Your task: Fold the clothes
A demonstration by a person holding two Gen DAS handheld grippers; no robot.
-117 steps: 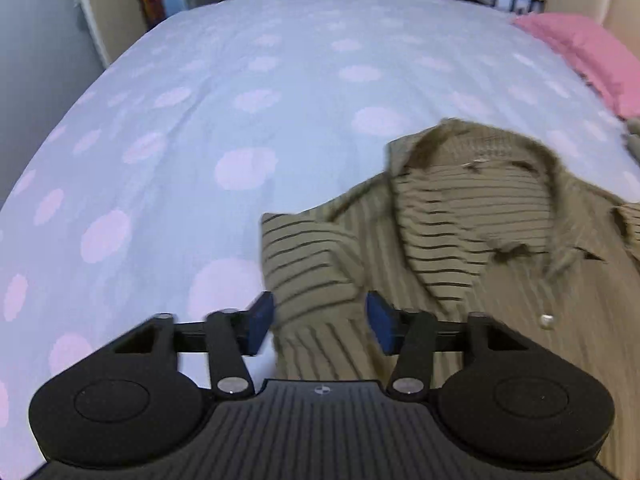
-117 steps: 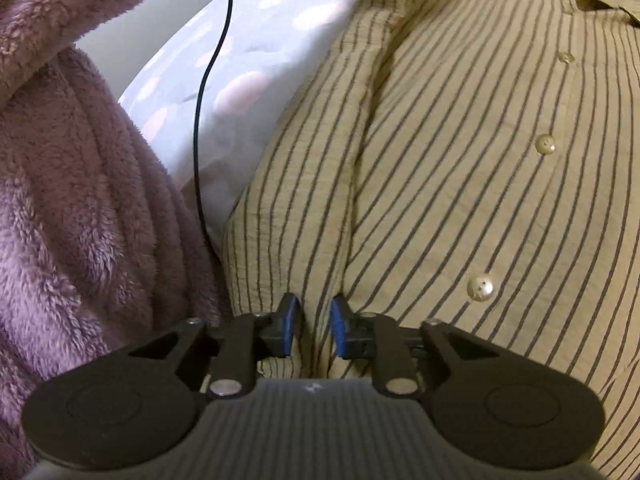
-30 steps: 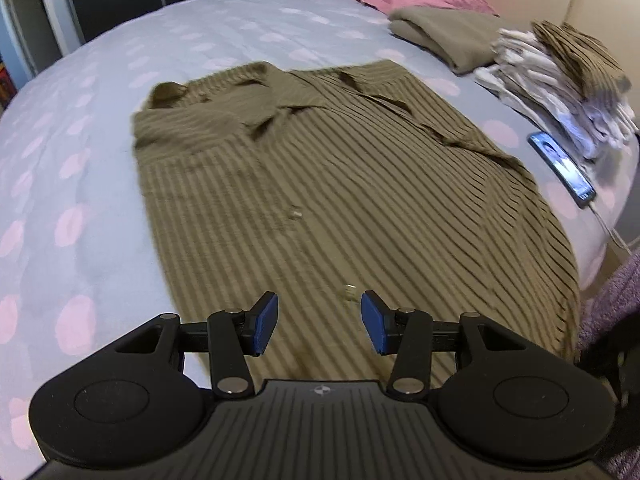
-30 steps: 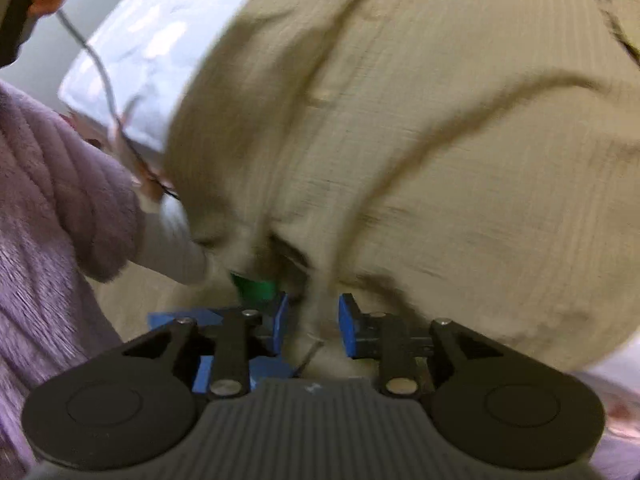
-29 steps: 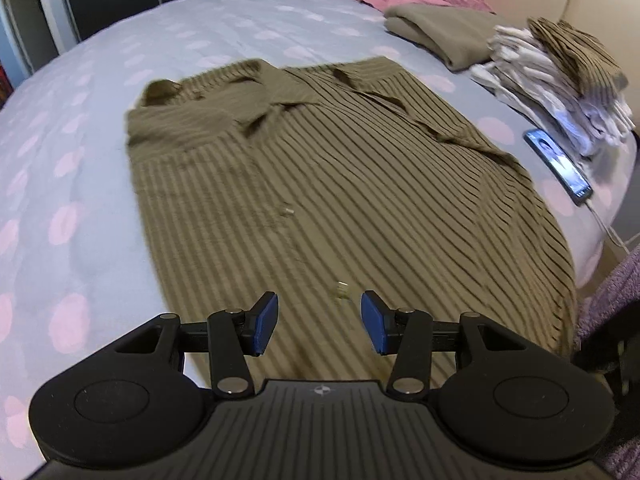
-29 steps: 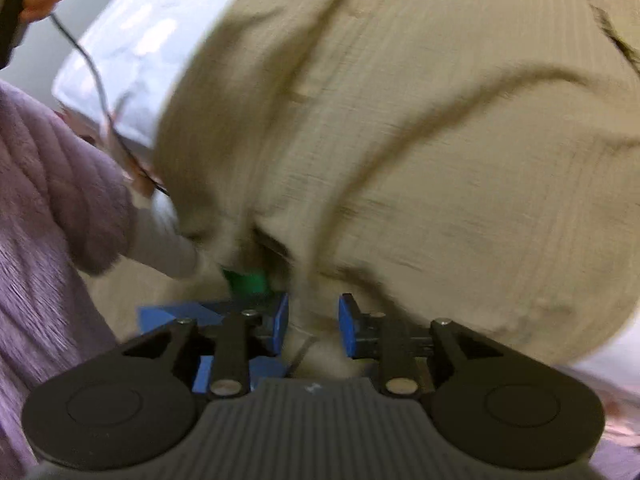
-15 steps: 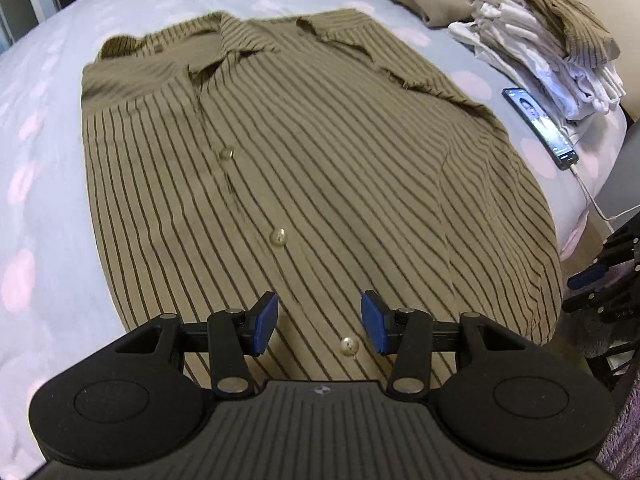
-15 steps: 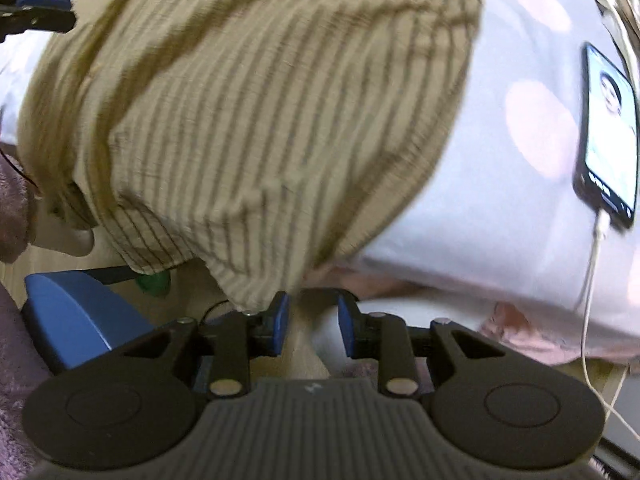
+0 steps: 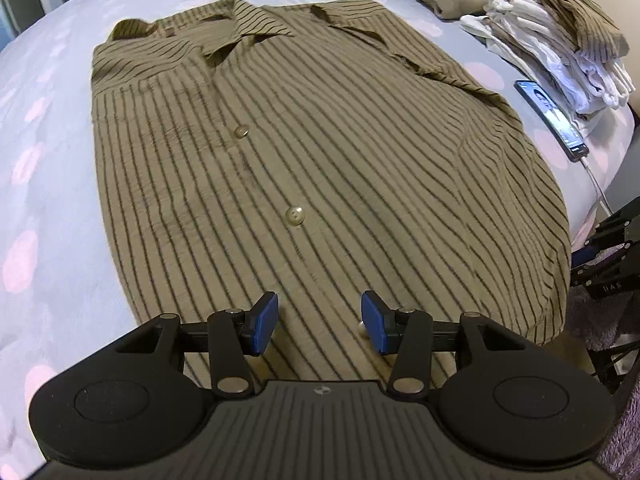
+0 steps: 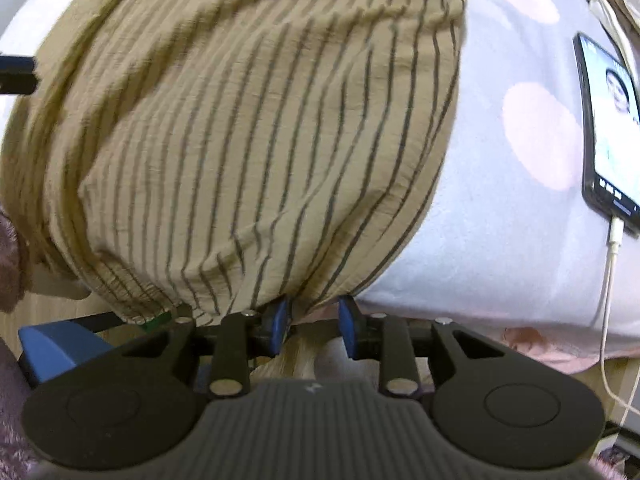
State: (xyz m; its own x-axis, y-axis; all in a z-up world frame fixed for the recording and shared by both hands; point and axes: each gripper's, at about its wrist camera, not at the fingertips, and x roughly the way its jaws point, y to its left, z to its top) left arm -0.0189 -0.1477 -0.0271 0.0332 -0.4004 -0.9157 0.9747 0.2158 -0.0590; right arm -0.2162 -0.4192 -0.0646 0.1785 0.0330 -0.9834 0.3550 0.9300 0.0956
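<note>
While the striped shirt (image 9: pixel 320 160) lies spread face up across the bed (image 9: pixel 52 160), its hem hangs over the near edge, and that overhang is where trouble could start. The right claw (image 10: pixel 312 320) sits just under the bed's near edge with its jaws narrowly apart; the draped hem touches or hides the left pad, and I cannot tell whether any cloth is truly pinched. If it closes on only a thin fringe, the fabric could slip free when lifted, leaving the fold lopsided. A tug on one corner alone could also drag the whole shirt toward the near edge and off the bed. Near the right edge lies a phone (image 10: pixel 608 120) with its charging cable (image 10: pixel 608 300) trailing down; a wide sweep of cloth or claw could catch the cable and pull the phone off.

The left claw (image 9: pixel 318 322) hovers over the shirt's lower front, jaws moderately apart and holding nothing; a button seems to sit just beside its right pad, so closing there might grip the button instead of cloth.

The shirt is olive-tan with thin dark stripes, buttoned, collar toward the far edge, sleeves apparently tucked in, mostly flat with mild ripples. Toward the far right corner sits a stack of folded clothes (image 9: pixel 560 40)
</note>
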